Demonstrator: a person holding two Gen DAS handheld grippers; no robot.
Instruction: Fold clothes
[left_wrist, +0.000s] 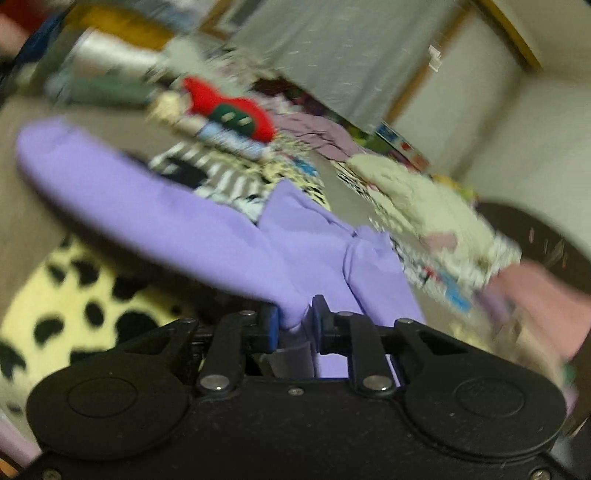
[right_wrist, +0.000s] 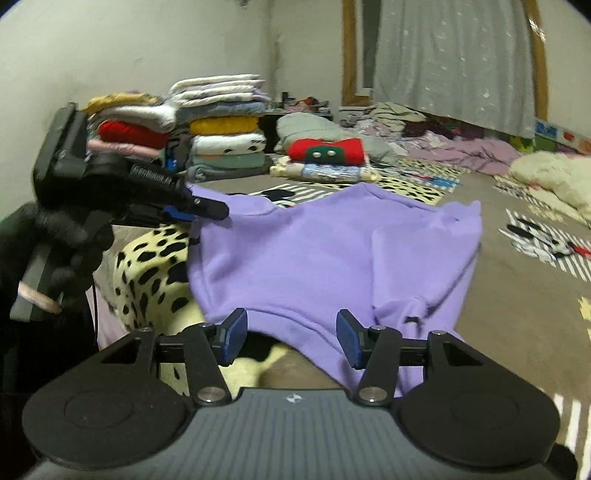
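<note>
The left gripper is clenched on a bunched corner of the purple top; the cloth fills the narrow gap between its blue pads. From that pinch the top runs up and away to the left as a long lifted fold, and a second flap hangs to the right. This view is blurred by motion.

The right gripper is released, its blue pads spread wide with nothing between them. It sits at the near hem of the top, the hem passing just above the gap. In this view the left gripper shows at the left, held by a black-gloved hand, nipping the top's far left corner and raising it.

The top lies spread on the grey bed cover, its left edge over a cream spotted blanket. Behind it stand stacks of folded clothes against the wall, with a red and green folded piece just right of them. Loose unfolded laundry lies further right, below a grey curtain.
</note>
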